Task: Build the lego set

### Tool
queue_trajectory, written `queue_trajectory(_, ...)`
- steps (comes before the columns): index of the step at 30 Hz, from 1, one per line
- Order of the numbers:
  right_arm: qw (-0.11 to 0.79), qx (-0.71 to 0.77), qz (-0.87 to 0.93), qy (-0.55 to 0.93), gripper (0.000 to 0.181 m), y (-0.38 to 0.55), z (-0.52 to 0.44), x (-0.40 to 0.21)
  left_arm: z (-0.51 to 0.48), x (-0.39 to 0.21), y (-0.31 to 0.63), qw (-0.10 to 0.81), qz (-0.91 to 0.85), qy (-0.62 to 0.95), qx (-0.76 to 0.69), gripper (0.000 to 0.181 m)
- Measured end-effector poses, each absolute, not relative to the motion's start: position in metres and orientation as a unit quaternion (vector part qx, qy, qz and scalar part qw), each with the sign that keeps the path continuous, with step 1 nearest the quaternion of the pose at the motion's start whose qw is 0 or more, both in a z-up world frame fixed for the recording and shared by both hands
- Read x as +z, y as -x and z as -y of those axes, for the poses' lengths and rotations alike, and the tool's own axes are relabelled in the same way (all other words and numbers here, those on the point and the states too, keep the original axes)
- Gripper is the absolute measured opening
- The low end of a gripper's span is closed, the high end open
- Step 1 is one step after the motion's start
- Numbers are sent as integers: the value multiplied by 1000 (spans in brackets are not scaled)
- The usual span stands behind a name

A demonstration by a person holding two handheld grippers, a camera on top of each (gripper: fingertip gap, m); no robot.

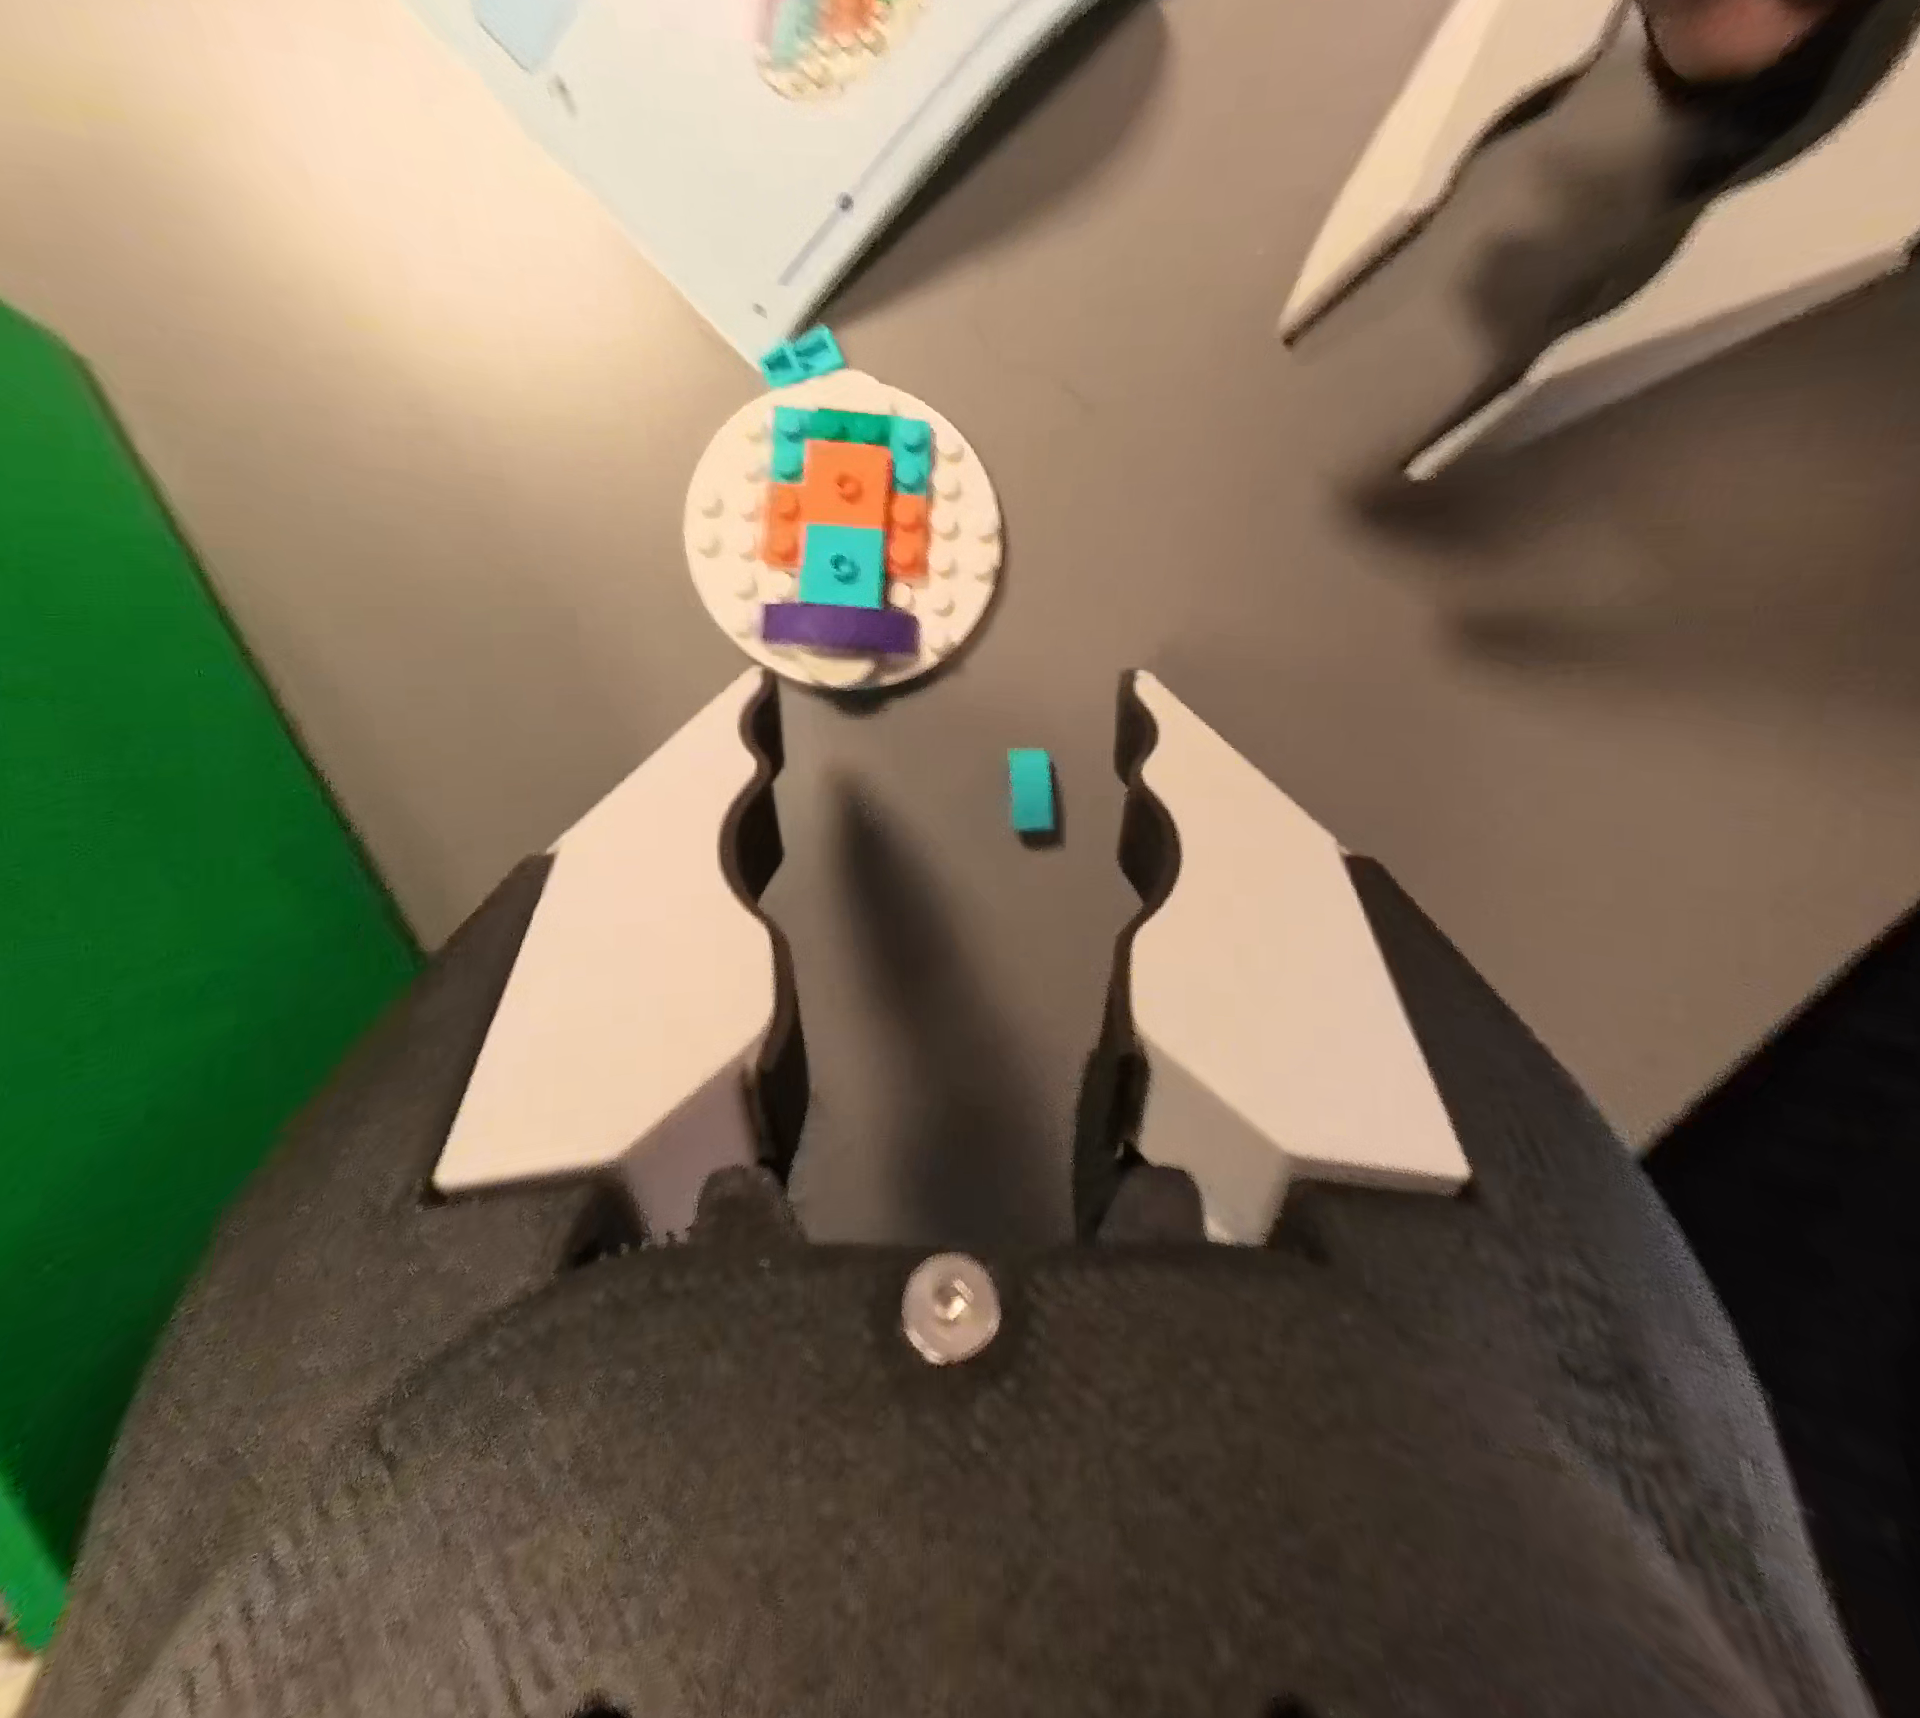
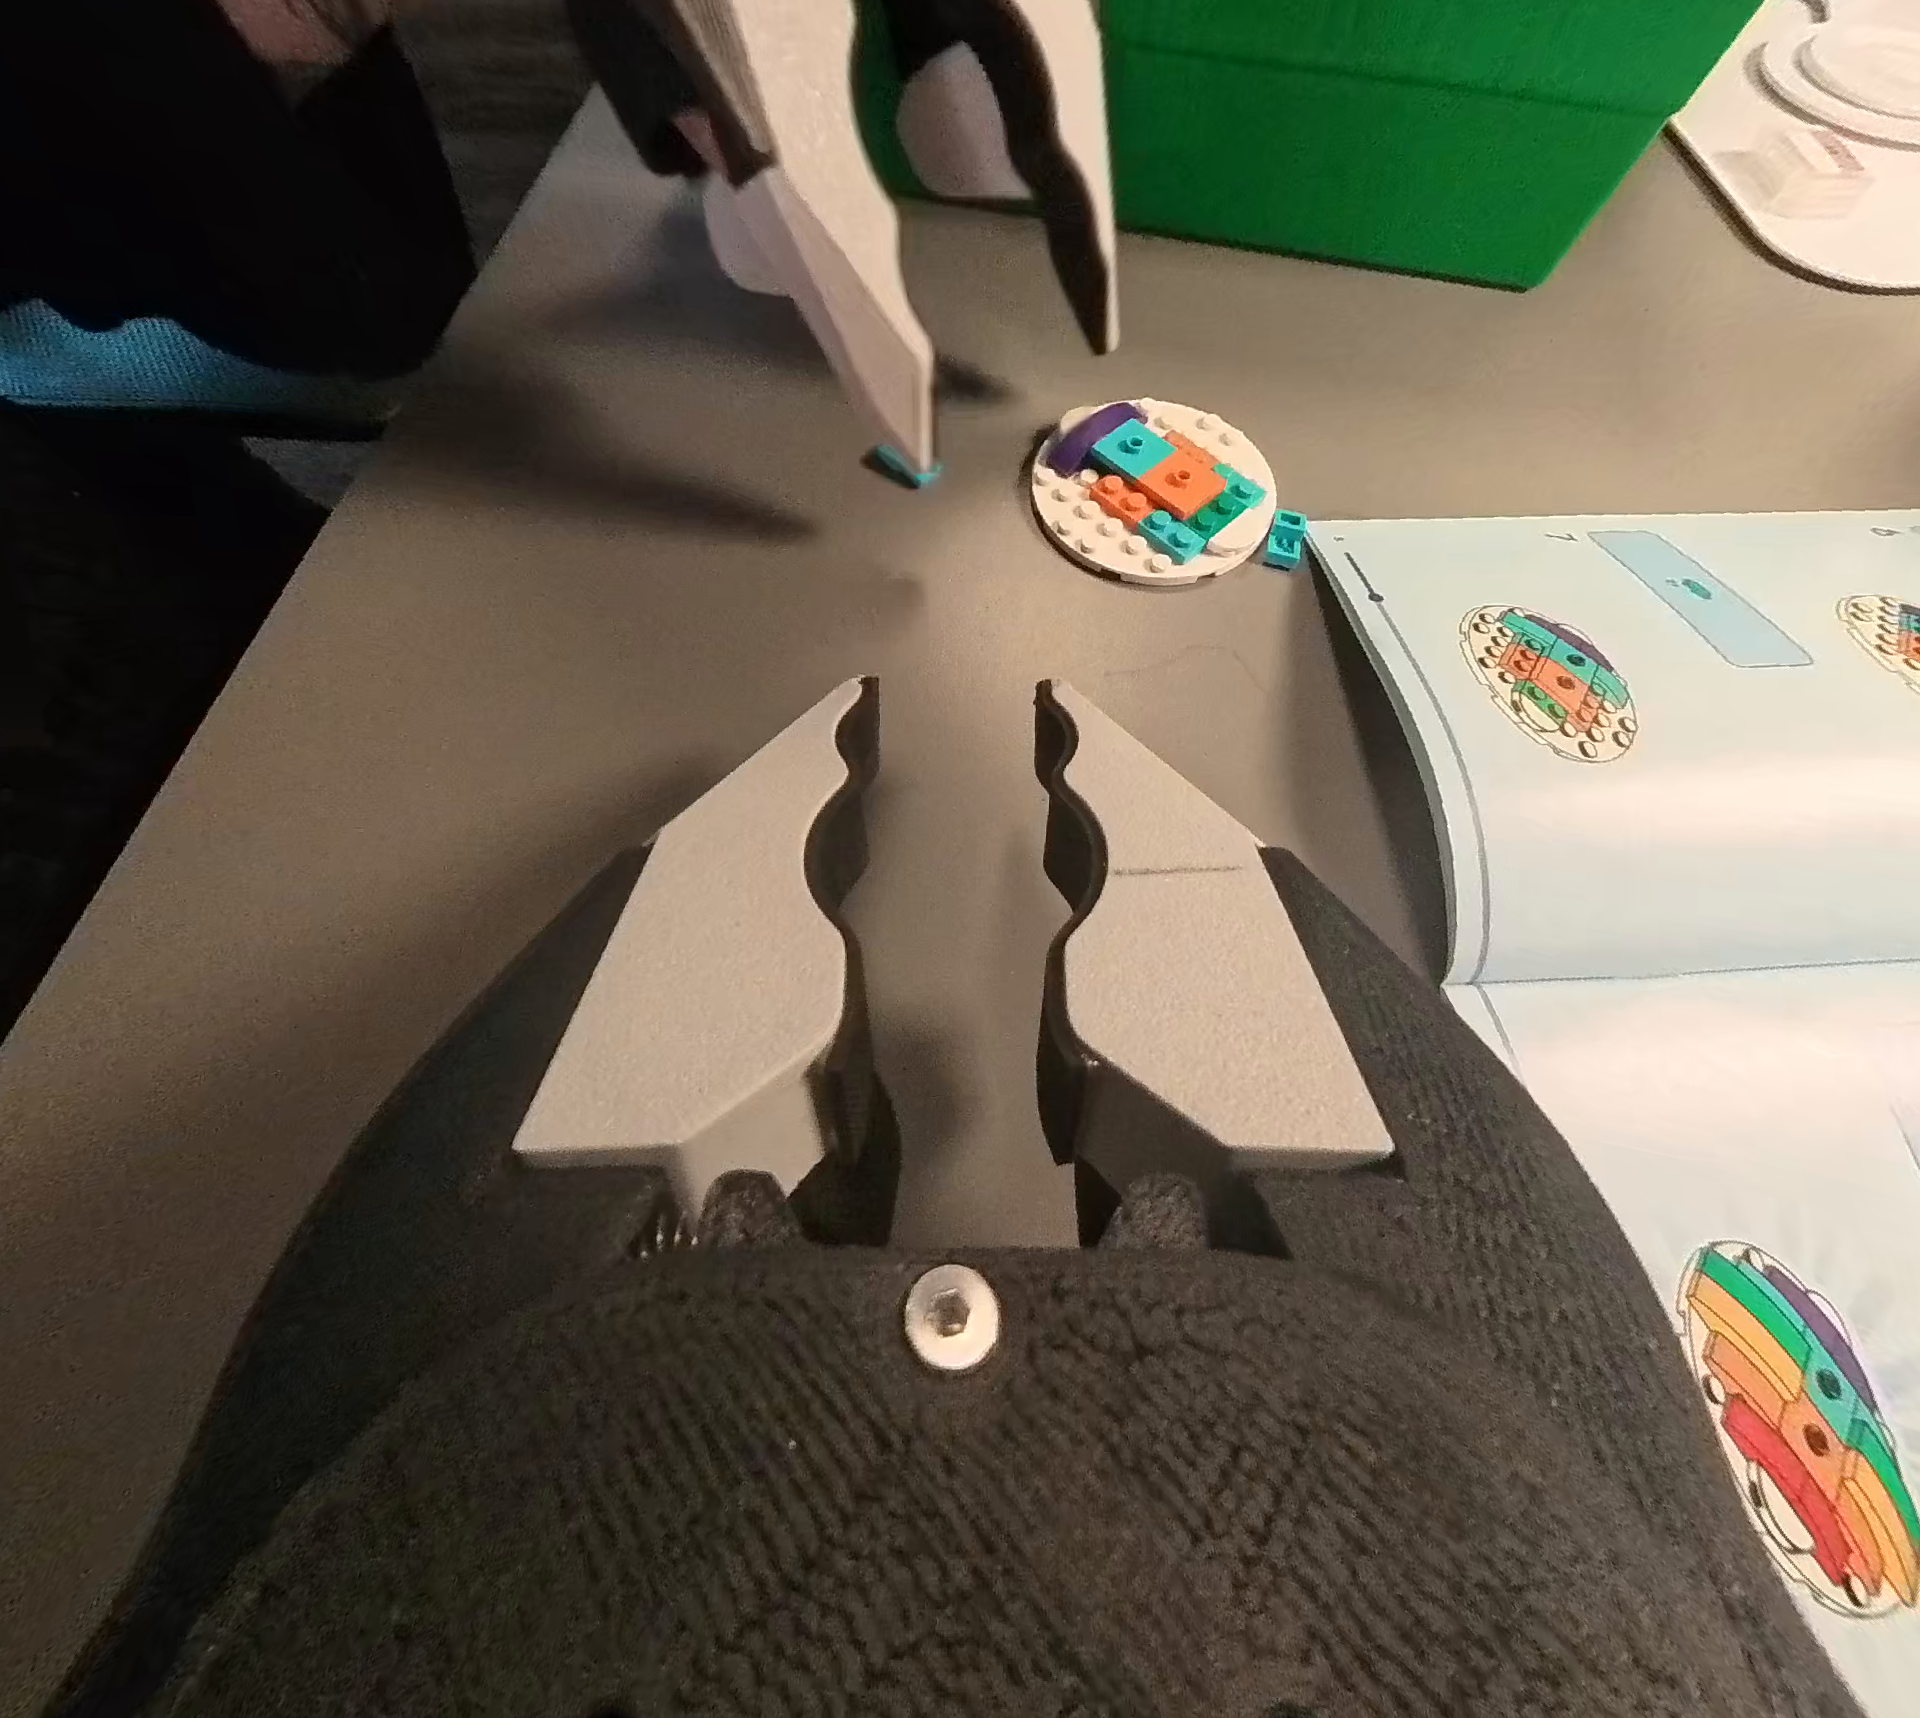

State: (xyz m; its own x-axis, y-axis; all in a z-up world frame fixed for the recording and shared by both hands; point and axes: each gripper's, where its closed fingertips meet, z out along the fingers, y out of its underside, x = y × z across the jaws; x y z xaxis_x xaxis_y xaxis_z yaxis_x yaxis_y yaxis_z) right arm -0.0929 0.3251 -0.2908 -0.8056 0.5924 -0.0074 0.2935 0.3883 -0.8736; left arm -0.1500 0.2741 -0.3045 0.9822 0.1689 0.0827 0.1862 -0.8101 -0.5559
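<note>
A round white studded plate carries teal, orange and green bricks and a purple curved piece. It also shows in the right wrist view. A loose teal tile lies on the grey table between my left gripper's fingers, close to the right one. My left gripper is open and empty, its tips just short of the plate. In the right wrist view one left fingertip stands at the teal tile. My right gripper is open and empty, well back from the plate.
A small teal brick lies between the plate and the open instruction booklet. A green bin stands behind the plate. A clear dome on a white tray is at the far right. The table edge runs on the left.
</note>
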Motion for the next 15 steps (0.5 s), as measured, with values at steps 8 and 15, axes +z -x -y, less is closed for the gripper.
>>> queue_trajectory(8, 153, 486, 816, 272, 28, 93, -326, -290, -301, -299, 179, 345, 165, 924, -2, 73)
queue_trajectory(15, 151, 494, 811, 275, 29, 94, -326, -288, -307, -320, 176, 304, 135, 943, 9, 85)
